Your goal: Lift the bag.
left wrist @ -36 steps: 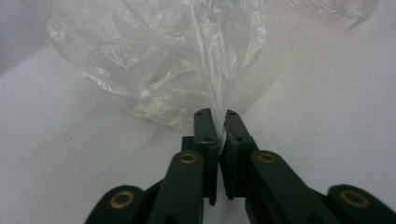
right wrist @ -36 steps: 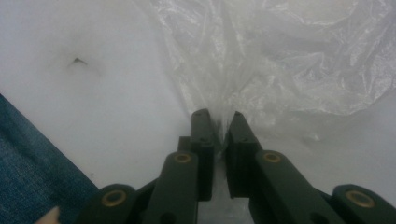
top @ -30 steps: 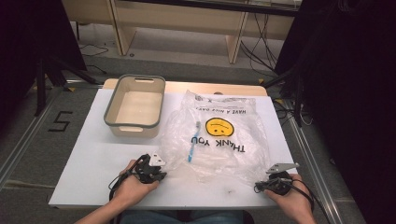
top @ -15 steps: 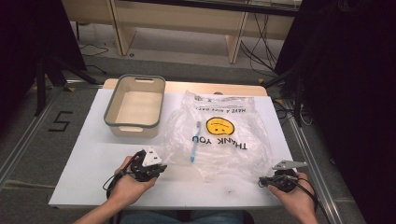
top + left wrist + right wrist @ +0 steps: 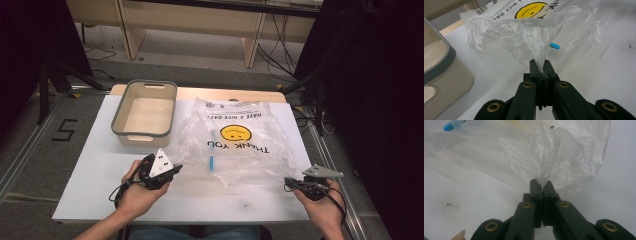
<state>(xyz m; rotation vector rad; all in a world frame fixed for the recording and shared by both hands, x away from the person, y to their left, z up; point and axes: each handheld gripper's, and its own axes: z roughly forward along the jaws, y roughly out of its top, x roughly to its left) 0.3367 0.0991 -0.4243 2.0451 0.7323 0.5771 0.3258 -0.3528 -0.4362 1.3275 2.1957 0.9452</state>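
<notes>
Both pinches are made: your left gripper (image 5: 539, 65) and right gripper (image 5: 541, 185) each clamp a near edge of the clear crinkled plastic bag with the yellow smiley print (image 5: 240, 142), lying mid-counter (image 5: 90, 175) beside the beige plastic bin (image 5: 145, 112). The blue-tipped pen (image 5: 211, 162) remains inside; I judge opening or emptying is left.
</notes>
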